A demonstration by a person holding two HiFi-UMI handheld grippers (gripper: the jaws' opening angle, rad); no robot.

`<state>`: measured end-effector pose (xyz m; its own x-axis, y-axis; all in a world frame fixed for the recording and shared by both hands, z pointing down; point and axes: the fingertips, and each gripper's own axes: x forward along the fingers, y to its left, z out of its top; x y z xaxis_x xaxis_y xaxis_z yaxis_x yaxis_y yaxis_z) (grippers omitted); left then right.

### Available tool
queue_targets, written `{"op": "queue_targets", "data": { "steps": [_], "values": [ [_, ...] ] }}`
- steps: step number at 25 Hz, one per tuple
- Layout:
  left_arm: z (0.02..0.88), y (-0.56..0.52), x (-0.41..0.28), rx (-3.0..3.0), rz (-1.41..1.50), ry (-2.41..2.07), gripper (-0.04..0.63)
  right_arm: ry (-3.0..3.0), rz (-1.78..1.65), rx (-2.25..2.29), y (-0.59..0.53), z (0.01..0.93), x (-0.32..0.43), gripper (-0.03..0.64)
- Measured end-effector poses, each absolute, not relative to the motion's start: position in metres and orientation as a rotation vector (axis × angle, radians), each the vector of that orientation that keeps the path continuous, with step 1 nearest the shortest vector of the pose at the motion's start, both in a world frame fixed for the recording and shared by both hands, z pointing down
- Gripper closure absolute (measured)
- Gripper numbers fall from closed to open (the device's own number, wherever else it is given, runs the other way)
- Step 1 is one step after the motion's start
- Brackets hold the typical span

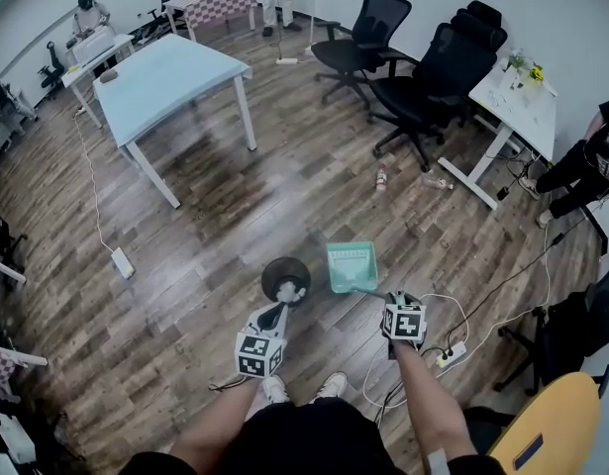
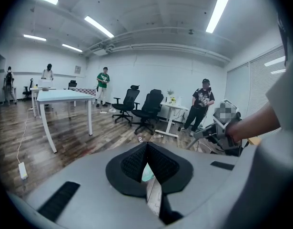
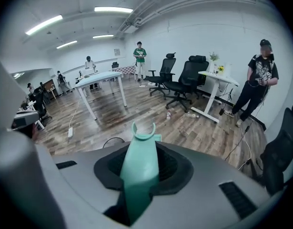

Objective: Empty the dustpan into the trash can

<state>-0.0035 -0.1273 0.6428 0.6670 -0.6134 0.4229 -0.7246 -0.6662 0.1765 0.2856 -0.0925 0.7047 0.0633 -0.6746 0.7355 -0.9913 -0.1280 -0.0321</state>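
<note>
The teal dustpan (image 1: pixel 351 266) hangs low over the wooden floor, just right of the round black trash can (image 1: pixel 285 279). My right gripper (image 1: pixel 387 305) is shut on its handle (image 3: pixel 138 173), which runs out between the jaws to a C-shaped clip. The can's rim (image 3: pixel 113 141) shows as a dark arc to the left of the handle. My left gripper (image 1: pixel 274 315) points at the near rim of the can. In the left gripper view its pads (image 2: pixel 135 163) meet at the tips of the left gripper (image 2: pixel 146 147), with nothing visibly between them. A sliver of teal shows behind them.
A light blue table (image 1: pixel 170 77) stands at the far left, with black office chairs (image 1: pixel 433 77) and a white desk (image 1: pixel 517 102) at the far right. Bottles (image 1: pixel 381 178) lie on the floor. Power strips (image 1: pixel 123 262) and cables (image 1: pixel 451 354) trail near me. A person (image 1: pixel 591 161) stands right.
</note>
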Motion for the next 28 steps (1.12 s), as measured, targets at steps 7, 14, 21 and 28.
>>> {"op": "queue_targets", "data": {
  "steps": [7,14,21,28],
  "values": [
    [0.658,-0.126,0.008,2.534,0.512,-1.042,0.583,-1.558,0.945,1.802,-0.090,0.762,0.286,0.518],
    [0.671,-0.135,0.012,2.522,0.548,-1.039,0.583,-1.494,0.992,1.747,-0.105,0.822,0.274,0.518],
    [0.668,-0.142,0.003,2.496,0.539,-1.068,0.583,-1.456,1.045,1.704,-0.110,0.862,0.259,0.517],
    [0.677,-0.140,-0.020,2.473,0.579,-1.102,0.583,-1.403,1.115,1.697,-0.103,0.893,0.256,0.517]
  ]
}}
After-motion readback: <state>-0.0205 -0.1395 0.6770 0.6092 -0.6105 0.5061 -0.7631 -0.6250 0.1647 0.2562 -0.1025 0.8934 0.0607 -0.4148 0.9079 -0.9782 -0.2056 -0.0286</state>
